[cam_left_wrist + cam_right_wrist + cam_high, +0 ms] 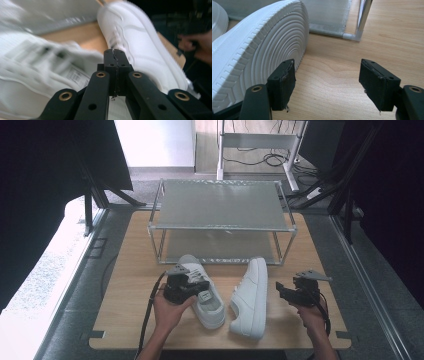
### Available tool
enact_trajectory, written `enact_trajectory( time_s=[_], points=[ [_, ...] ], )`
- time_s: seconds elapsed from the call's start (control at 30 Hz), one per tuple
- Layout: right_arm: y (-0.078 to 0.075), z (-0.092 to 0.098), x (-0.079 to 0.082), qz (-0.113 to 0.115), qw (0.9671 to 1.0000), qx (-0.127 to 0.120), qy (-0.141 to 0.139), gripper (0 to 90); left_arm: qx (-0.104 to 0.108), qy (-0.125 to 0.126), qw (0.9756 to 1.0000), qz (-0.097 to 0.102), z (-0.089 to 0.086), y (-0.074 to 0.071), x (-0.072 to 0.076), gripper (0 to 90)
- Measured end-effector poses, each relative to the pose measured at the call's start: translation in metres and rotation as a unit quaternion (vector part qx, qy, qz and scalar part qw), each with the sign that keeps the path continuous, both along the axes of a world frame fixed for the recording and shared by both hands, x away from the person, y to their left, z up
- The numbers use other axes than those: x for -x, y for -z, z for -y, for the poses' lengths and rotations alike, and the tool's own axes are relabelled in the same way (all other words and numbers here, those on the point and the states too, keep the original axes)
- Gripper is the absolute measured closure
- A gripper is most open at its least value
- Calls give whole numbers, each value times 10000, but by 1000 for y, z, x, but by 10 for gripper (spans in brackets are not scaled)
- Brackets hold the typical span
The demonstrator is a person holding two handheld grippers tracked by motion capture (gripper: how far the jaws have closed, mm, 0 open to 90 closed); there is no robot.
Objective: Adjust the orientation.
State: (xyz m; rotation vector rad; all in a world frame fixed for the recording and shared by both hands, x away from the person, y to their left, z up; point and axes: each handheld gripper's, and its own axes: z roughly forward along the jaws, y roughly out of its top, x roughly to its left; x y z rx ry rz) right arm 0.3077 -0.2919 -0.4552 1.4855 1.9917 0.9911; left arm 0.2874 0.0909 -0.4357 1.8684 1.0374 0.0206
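Observation:
Two white sneakers lie on the wooden table (127,290). The left sneaker (212,307) stands upright, toe toward the rack. The right sneaker (250,300) lies on its side, with its ribbed sole (259,52) facing my right gripper. My left gripper (204,295) hovers over the left sneaker's opening. In the left gripper view its tips (115,53) are pressed together with nothing visible between them, above the blurred left sneaker (35,72) and beside the right sneaker (140,42). My right gripper (281,292) is open just right of the sole, its jaws (327,82) apart over bare wood.
A two-tier metal rack (222,227) stands at the back of the table, its lower shelf (327,15) and a leg (362,17) just beyond the right sneaker. Bare wood (337,57) lies right of the shoes. Dark frames and cables surround the table.

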Motion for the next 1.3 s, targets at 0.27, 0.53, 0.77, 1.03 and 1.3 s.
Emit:
enact_trajectory(
  time_s=[0.27, 0.53, 0.77, 1.03, 1.3],
  points=[
    [0, -1, 0, 15, 10000, 25, -40, 296, -364, -20, 9990, -241, 4, 25, 1, 900],
    [2, 1, 0, -5, 10000, 21, 21, 296, -729, 87, 9972, -146, 1, 22, 5, 900],
    [3, 1, 0, -11, 10000, 20, 26, 297, -845, -104, 9963, -63, -13, 22, 6, 900],
    [3, 2, -1, -28, 10000, 35, 18, 297, -723, -71, 9970, -262, -41, 22, 9, 900],
    [5, 1, -1, 16, 9999, 99, 32, 300, -628, -80, 9977, -250, -49, 22, 10, 900]
  ],
)
